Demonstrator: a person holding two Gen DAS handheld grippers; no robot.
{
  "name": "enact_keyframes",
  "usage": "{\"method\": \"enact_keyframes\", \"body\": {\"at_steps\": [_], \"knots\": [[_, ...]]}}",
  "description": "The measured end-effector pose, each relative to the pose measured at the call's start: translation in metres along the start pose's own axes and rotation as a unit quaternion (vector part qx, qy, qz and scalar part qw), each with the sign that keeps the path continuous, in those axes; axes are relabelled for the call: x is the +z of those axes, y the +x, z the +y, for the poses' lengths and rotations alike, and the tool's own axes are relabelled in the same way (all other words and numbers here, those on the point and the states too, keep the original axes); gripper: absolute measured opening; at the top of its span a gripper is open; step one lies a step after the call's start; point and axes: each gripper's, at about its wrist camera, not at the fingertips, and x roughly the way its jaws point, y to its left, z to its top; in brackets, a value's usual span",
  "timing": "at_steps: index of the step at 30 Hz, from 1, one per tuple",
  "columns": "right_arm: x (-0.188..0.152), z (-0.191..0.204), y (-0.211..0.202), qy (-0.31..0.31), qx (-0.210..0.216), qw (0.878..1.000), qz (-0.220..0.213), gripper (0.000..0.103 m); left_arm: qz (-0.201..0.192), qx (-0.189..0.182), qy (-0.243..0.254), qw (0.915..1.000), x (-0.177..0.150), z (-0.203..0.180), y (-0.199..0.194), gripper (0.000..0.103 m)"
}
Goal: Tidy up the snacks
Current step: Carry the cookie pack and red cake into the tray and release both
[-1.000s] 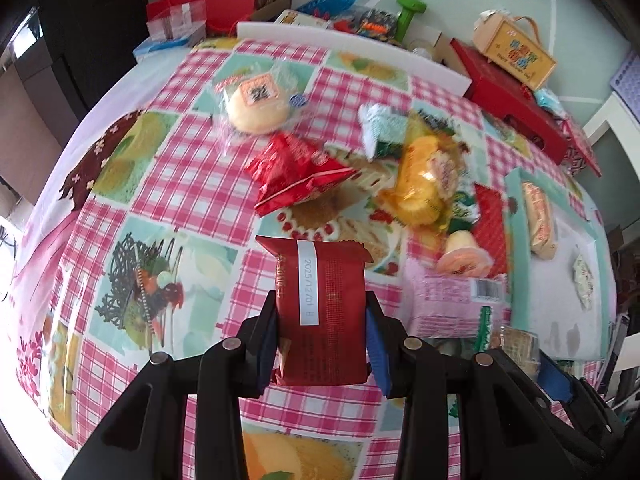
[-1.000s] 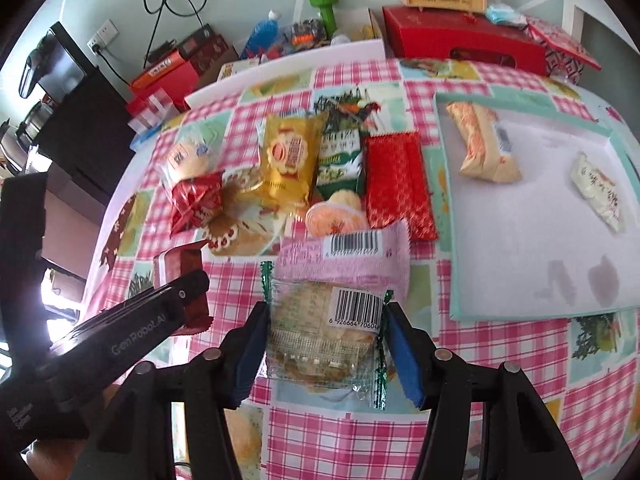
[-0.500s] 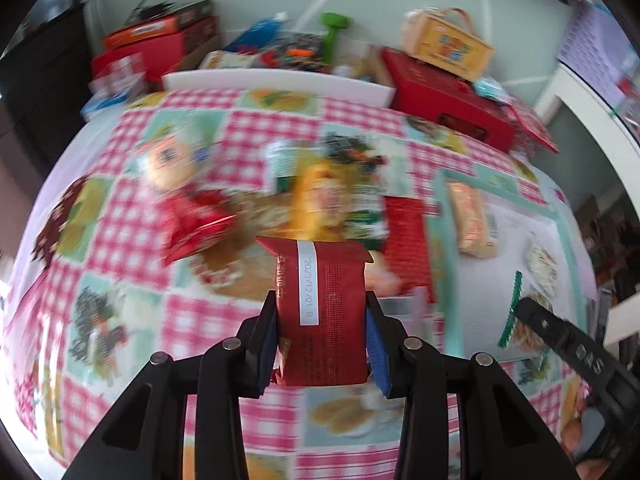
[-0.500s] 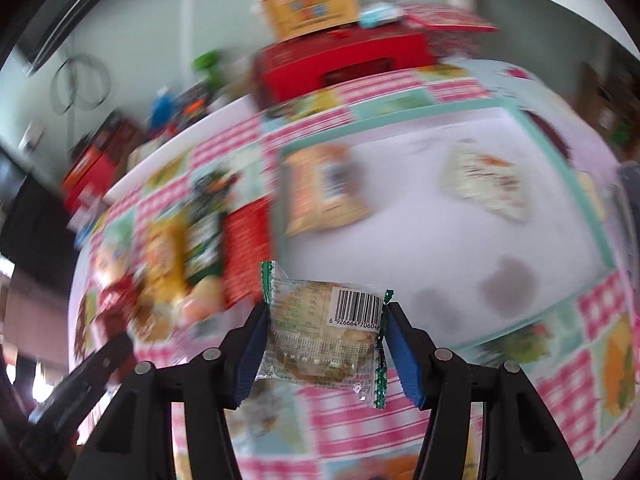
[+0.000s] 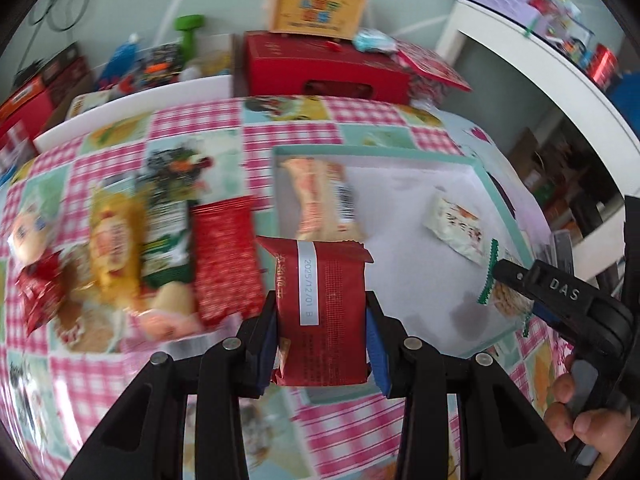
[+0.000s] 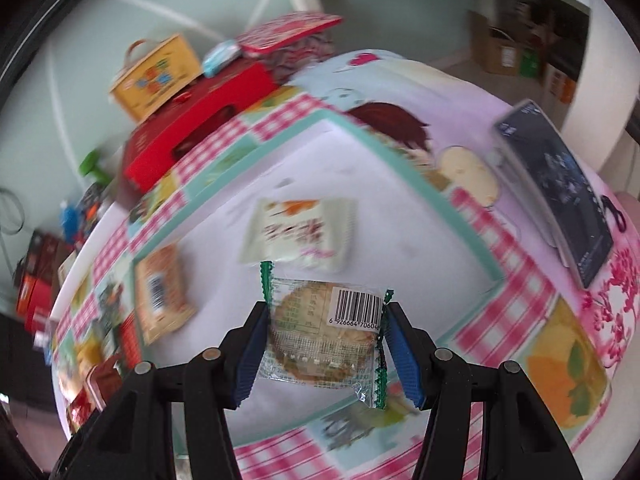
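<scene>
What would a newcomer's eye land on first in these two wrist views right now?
First, the two held snacks: the left gripper jaws clamp a dark red packet dead centre, and the right gripper jaws clamp a clear cookie packet with a barcode. Behind them lies the white mat with a teal border, holding a white wrapper and an orange-white packet. Left of the mat, a blurred row of snacks covers the pink checked cloth.

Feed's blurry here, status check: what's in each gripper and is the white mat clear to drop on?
Left gripper shut on red packet. Right gripper shut on clear cookie packet, over white mat. Mat holds two snacks, bare space between.
</scene>
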Motion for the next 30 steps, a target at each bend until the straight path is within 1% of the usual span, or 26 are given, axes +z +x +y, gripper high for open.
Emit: {"method": "enact_keyframes", "body": {"at_steps": [6, 11, 15, 18, 20, 22, 24, 26, 27, 28, 29, 30], "knots": [[0.009, -0.012, 0.009, 0.011, -0.022, 1.000, -0.003, 0.061, 0.006, -0.006, 0.032, 0.9995, 0.007, -0.021, 0.022, 0.041], [0.011, -0.013, 0.019, 0.012, -0.033, 0.999, 0.001, 0.061, 0.018, -0.001, 0.038, 0.9991, 0.009, -0.029, 0.040, 0.041], [0.013, -0.014, 0.023, 0.009, -0.040, 0.999, 0.004, 0.062, 0.023, 0.003, 0.037, 0.9991, 0.006, -0.030, 0.043, 0.041], [0.012, -0.011, 0.024, 0.002, -0.039, 0.999, 0.006, 0.062, 0.020, -0.003, 0.035, 0.9992, 0.006, -0.029, 0.039, 0.044], [0.011, -0.009, 0.025, -0.002, -0.037, 0.999, 0.009, 0.062, 0.018, -0.001, 0.036, 0.9992, 0.006, -0.030, 0.036, 0.049], [0.011, -0.008, 0.026, -0.004, -0.039, 0.999, 0.010, 0.063, 0.016, -0.001, 0.036, 0.9992, 0.006, -0.030, 0.033, 0.050], [0.011, -0.009, 0.026, -0.005, -0.038, 0.999, 0.010, 0.064, 0.015, -0.001, 0.031, 0.9994, 0.007, -0.028, 0.031, 0.055], [0.011, -0.008, 0.025, -0.008, -0.033, 0.999, 0.009, 0.072, 0.012, 0.003, 0.023, 0.9997, 0.008, -0.024, 0.027, 0.068], [0.011, -0.007, 0.025, -0.010, -0.030, 0.999, 0.008, 0.077, 0.009, 0.006, 0.018, 0.9998, 0.008, -0.021, 0.025, 0.071], [0.011, -0.007, 0.025, -0.011, -0.027, 1.000, 0.008, 0.087, 0.006, 0.009, 0.012, 0.9999, 0.009, -0.018, 0.023, 0.072], [0.011, -0.006, 0.025, -0.013, -0.024, 1.000, 0.007, 0.094, 0.005, 0.011, 0.008, 0.9999, 0.009, -0.015, 0.021, 0.072], [0.010, -0.004, 0.024, -0.016, -0.022, 1.000, 0.006, 0.094, 0.002, 0.013, 0.003, 0.9999, 0.010, -0.012, 0.020, 0.072]]}}
